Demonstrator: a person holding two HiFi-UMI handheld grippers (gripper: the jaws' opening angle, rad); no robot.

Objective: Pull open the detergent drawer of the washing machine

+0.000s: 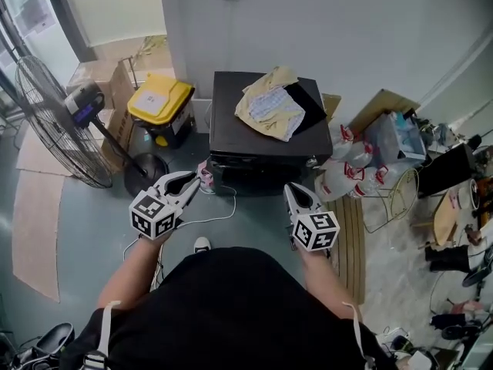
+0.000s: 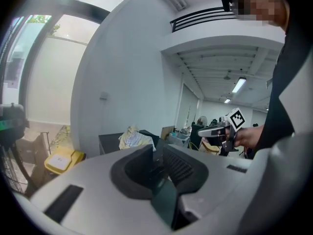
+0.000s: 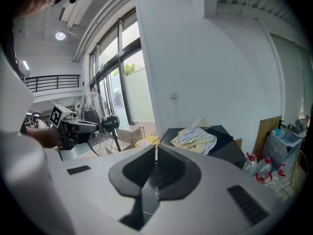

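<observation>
The black washing machine (image 1: pixel 231 126) stands against the white wall, seen from above, with a yellow and checked cloth (image 1: pixel 269 102) lying on its lid. Its front face (image 1: pixel 258 172) shows only as a thin dark strip, and I cannot make out the detergent drawer. My left gripper (image 1: pixel 189 180) hovers before the machine's left front corner, jaws almost together with nothing between them. My right gripper (image 1: pixel 295 193) is held at the right front corner, shut and empty. The left gripper view shows the machine (image 2: pixel 110 142) and cloth (image 2: pixel 131 138) beyond its jaws (image 2: pixel 157 152). The right gripper view shows them too, machine (image 3: pixel 225 137) and cloth (image 3: pixel 195 137).
A large standing fan (image 1: pixel 54 122) and a yellow-lidded bin (image 1: pixel 160 102) stand left of the machine, with cardboard boxes behind. Plastic bottles (image 1: pixel 350 169) and a wire rack (image 1: pixel 397 199) crowd the right side. A white cable (image 1: pixel 223 210) trails on the floor before the machine.
</observation>
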